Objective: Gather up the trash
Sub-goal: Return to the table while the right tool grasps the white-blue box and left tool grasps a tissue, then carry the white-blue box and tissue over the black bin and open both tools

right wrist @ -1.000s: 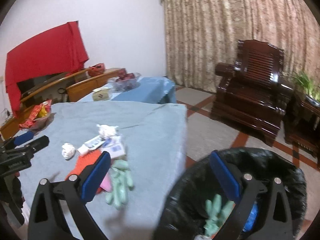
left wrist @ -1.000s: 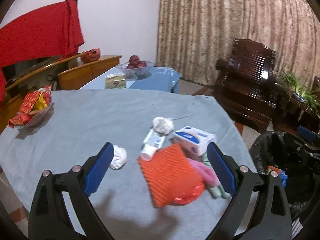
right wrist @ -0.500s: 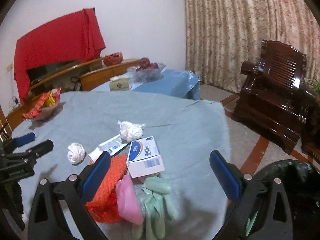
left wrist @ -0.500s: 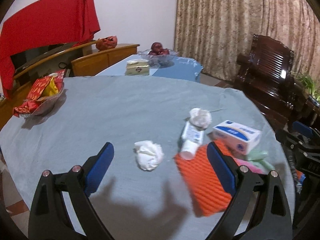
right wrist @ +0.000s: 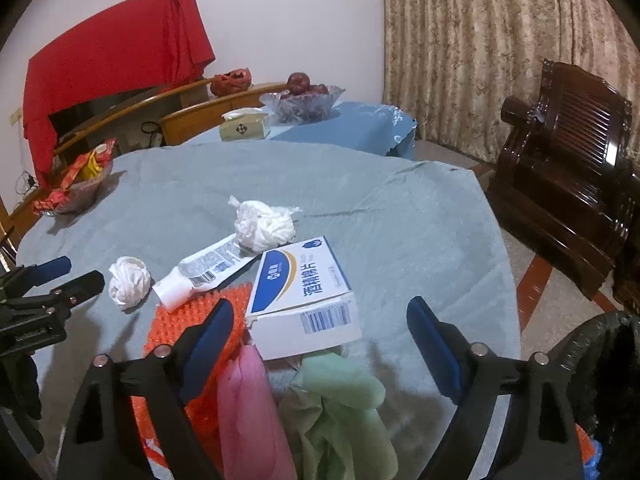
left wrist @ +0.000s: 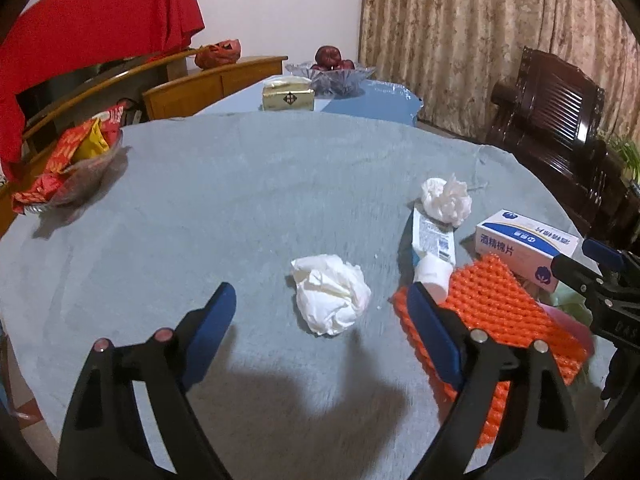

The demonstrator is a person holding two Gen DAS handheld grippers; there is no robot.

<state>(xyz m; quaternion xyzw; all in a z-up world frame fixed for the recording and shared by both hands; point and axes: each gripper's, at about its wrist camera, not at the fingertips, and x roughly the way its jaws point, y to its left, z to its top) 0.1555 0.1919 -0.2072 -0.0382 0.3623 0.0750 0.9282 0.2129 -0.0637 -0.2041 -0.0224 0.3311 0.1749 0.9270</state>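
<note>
Two claws hang over a grey-clothed worktop (left wrist: 200, 200) strewn with trash. The left claw (left wrist: 322, 304), jaws apart and closing, frames a crumpled tissue (left wrist: 328, 294) without touching it. The right claw (right wrist: 320, 320), likewise closing on nothing, hovers above a white-and-blue box (right wrist: 304, 292), a pink item, perhaps a glove (right wrist: 248, 412), and a green glove (right wrist: 344, 412).
</note>
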